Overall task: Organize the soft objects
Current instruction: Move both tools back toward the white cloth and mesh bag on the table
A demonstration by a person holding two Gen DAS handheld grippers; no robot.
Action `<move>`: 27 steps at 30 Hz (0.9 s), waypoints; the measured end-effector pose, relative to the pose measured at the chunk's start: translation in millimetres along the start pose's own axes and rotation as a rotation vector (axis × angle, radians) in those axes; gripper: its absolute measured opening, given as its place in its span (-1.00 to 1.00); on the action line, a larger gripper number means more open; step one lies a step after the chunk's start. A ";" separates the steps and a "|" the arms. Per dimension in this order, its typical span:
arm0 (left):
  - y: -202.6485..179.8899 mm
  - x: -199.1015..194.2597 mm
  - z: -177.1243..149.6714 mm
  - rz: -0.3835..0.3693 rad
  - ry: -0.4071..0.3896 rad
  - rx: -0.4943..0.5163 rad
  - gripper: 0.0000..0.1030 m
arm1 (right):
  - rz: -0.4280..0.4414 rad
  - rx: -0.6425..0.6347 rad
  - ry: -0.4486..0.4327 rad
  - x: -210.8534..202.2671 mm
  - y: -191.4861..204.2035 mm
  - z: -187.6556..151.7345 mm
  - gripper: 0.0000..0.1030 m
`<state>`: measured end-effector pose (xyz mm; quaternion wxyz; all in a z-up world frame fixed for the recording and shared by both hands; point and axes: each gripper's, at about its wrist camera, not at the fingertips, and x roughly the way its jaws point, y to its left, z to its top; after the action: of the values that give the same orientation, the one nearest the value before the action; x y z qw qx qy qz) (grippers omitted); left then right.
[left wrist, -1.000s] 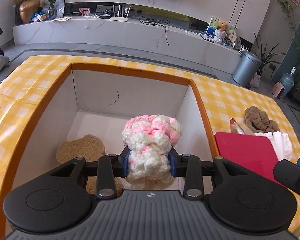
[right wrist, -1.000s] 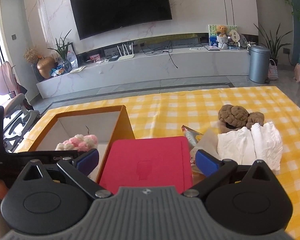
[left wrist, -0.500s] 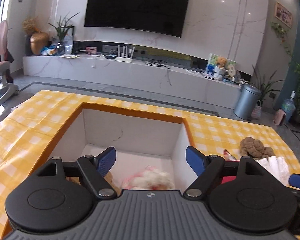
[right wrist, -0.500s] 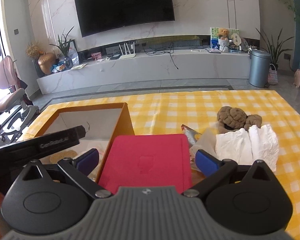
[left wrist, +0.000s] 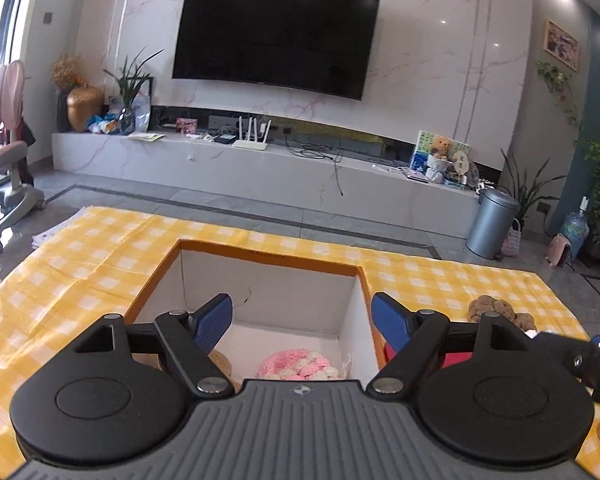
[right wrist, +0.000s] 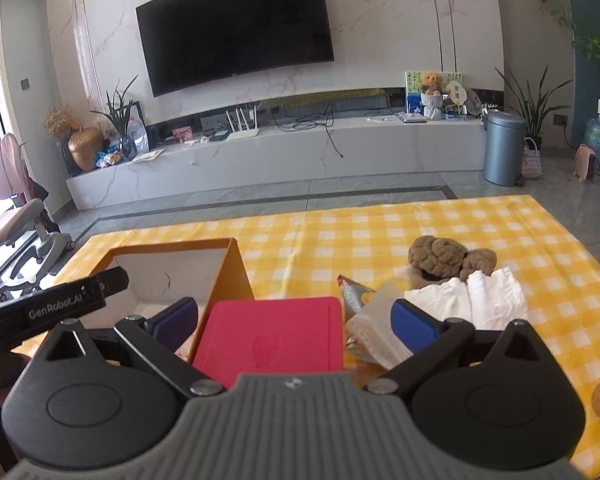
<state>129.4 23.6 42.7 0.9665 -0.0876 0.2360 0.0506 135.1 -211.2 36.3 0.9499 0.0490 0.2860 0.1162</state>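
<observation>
the left gripper stands wide apart with nothing between its pads; a second ago it clamped the pink-and-white knitted piece, which now lies on the floor of the orange-rimmed box, half hidden by the gripper body. the right gripper is spread too, empty, above one red pad. two soft things sit in the box: the knit and a tan piece, mostly covered. on the yellow checked cloth lie one brown knitted piece, one white folded cloth and a clear packet, partly blocked
</observation>
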 end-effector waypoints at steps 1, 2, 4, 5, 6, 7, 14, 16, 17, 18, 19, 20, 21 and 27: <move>-1.1 -3.4 0.0 -0.006 -0.006 0.002 0.80 | 0.005 -0.001 -0.003 -3.1 -2.3 1.4 0.95; -2.5 -6.8 0.5 -0.005 -0.011 0.005 0.80 | 0.010 -0.011 0.001 -6.1 -4.2 2.2 0.95; -5.1 -14.7 1.1 -0.002 -0.027 0.022 0.80 | 0.019 -0.039 0.003 -11.9 -7.8 4.0 0.95; -8.3 -19.5 1.1 -0.001 -0.039 0.034 0.80 | 0.018 -0.052 0.001 -14.9 -9.3 4.5 0.95; -11.4 -23.7 2.0 0.000 -0.049 0.045 0.80 | 0.014 -0.061 -0.005 -18.3 -11.6 5.2 0.95; -15.5 -28.1 2.8 0.001 -0.057 0.054 0.80 | 0.009 -0.068 -0.009 -21.3 -13.9 5.9 0.95; -47.6 -52.1 3.5 -0.023 -0.076 0.126 0.80 | -0.005 -0.089 -0.039 -44.9 -40.3 11.4 0.95; -60.1 -55.1 1.4 -0.039 -0.075 0.153 0.80 | -0.026 -0.079 -0.059 -52.3 -55.5 13.1 0.95; -67.1 -55.8 0.1 -0.046 -0.075 0.165 0.80 | -0.035 -0.065 -0.065 -55.5 -64.1 13.6 0.95; -75.1 -55.9 -2.1 -0.053 -0.075 0.175 0.80 | -0.043 -0.047 -0.070 -58.0 -74.0 14.4 0.95; -82.3 -54.9 -3.9 -0.062 -0.072 0.184 0.80 | -0.054 -0.026 -0.073 -60.3 -83.6 14.7 0.95; -90.7 -53.3 -6.2 -0.076 -0.064 0.191 0.80 | -0.067 -0.005 -0.075 -61.9 -93.0 14.7 0.95; -97.9 -51.1 -8.3 -0.088 -0.055 0.193 0.80 | -0.084 0.018 -0.076 -63.3 -102.6 14.5 0.95; -140.2 -31.9 -28.4 -0.154 0.009 0.224 0.80 | -0.185 0.094 -0.029 -50.1 -148.3 6.9 0.95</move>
<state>108.0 -120.9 53.1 0.9701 0.0026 0.2371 -0.0508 126.9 -367.4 45.1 0.9573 0.0688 0.2805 0.0138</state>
